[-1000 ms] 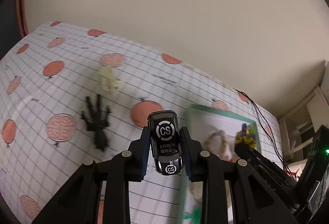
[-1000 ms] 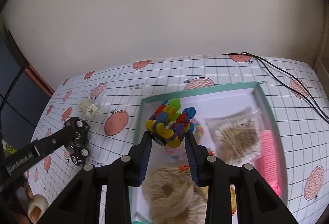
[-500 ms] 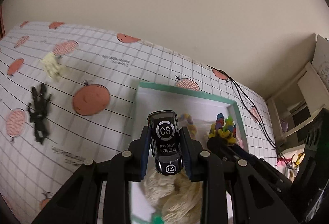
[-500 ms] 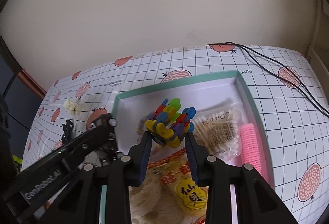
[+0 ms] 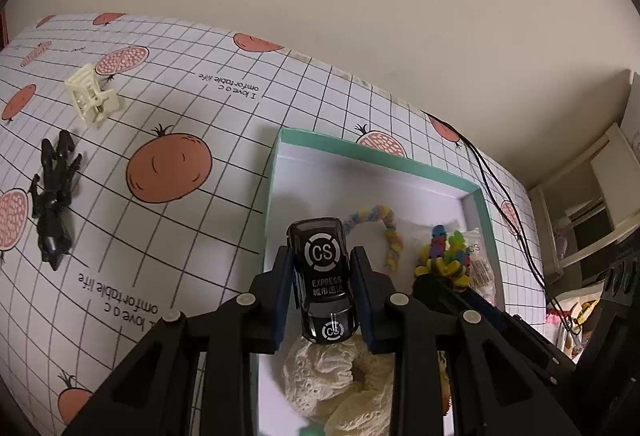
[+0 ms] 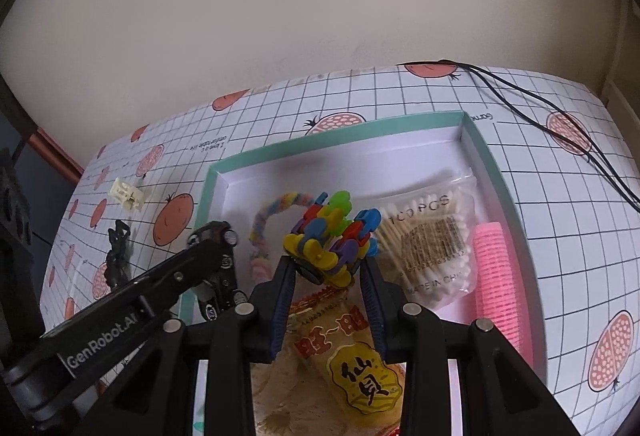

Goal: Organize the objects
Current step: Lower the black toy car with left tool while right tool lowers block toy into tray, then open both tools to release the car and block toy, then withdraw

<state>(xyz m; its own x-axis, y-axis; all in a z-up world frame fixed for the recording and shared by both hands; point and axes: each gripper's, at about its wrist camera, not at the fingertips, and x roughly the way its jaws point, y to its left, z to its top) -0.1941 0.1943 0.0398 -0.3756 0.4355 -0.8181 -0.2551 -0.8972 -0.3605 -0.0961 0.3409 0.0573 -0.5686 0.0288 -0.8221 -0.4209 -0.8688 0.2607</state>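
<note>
a: left wrist view: what do the left gripper (image 5: pixel 322 290) jaws grip?
b: a black toy car (image 5: pixel 323 283), clamped over the teal box (image 5: pixel 376 153); the cream scrunchie (image 5: pixel 340 382) beneath is cut off.
a: right gripper (image 6: pixel 328 264)?
b: jaws clenched on a multicoloured block toy (image 6: pixel 332 236) above the box, hiding part of the snack packet (image 6: pixel 352 360). black figure (image 5: pixel 54 192) and cream piece (image 5: pixel 93 99) lie on the worktop (image 5: pixel 200 108).

The box (image 6: pixel 496 172) sits on the surface (image 6: pixel 560 236), mid-frame in the right wrist view. Inside it, the swab bag (image 6: pixel 432 236) lies centre-right with the roller (image 6: pixel 494 276) at its right wall; the snack packet (image 6: pixel 352 360) lies at the lower centre. Left of the box, on the surface, the figure (image 5: pixel 54 196) lies below the small crate (image 5: pixel 92 100).
</note>
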